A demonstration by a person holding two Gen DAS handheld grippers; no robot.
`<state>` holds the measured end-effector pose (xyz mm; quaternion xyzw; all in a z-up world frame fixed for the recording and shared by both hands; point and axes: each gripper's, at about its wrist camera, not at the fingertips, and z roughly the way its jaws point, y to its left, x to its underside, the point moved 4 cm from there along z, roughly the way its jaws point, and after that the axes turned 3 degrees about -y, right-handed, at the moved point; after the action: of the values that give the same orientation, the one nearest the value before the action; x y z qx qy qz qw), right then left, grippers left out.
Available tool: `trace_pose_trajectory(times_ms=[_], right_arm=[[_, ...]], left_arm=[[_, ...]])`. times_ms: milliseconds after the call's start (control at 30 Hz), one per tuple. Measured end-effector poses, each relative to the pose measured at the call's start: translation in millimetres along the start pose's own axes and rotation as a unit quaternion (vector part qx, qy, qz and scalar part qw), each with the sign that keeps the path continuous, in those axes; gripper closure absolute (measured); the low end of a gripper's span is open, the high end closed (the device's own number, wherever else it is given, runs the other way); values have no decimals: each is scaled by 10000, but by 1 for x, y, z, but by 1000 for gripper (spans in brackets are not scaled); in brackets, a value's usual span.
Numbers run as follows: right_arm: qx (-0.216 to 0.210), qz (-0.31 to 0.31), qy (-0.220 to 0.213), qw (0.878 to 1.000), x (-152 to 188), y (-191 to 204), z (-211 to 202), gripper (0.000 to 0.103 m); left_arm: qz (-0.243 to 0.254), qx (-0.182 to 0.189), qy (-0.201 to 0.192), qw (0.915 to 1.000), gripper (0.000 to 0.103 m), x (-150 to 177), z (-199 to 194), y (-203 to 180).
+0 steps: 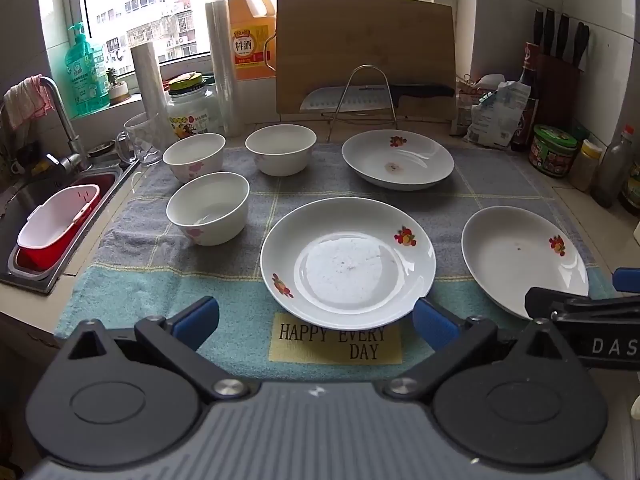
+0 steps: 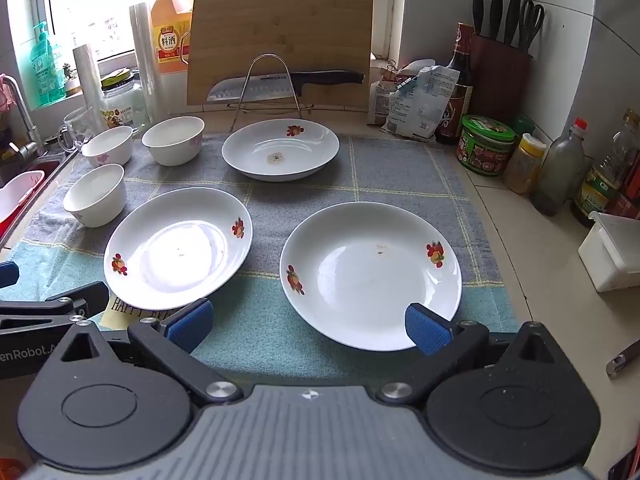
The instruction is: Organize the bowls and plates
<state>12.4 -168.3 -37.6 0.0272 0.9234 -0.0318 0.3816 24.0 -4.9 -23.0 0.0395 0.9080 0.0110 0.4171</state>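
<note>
three white flowered plates (image 1: 347, 262) (image 2: 370, 276) (image 2: 280, 154) and three white bowls (image 1: 208, 208) (image 1: 194, 157) (image 1: 281, 149) lie apart on the checked towel (image 1: 160, 280). your left gripper (image 1: 316, 320) gapes empty before the middle plate; your right gripper (image 2: 309, 322) gapes empty before the right plate. bowls sit ahead-left; a cutting board (image 1: 364, 52) stands beyond.

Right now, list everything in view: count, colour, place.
plates: three, white with fruit prints, on the towel
bowls: three, white with pink flowers, towel's left side
towel: one, grey and teal, on the counter
board: one, wooden, upright at the back
knife: one, black handle, on a wire rack before the board
jug: one, orange, by the window
knife block: one, dark red, back right corner
sink: one, steel, far left
left gripper: open, empty
right gripper: open, empty
</note>
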Motion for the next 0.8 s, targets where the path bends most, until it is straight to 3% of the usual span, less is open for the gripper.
trace_pose_trajectory(times_ms=[800], right_arm=[[-44, 50, -110, 9999, -6, -5, -2, 0]], left_arm=[[-2, -23, -21, 10000, 1, -5, -3, 0]])
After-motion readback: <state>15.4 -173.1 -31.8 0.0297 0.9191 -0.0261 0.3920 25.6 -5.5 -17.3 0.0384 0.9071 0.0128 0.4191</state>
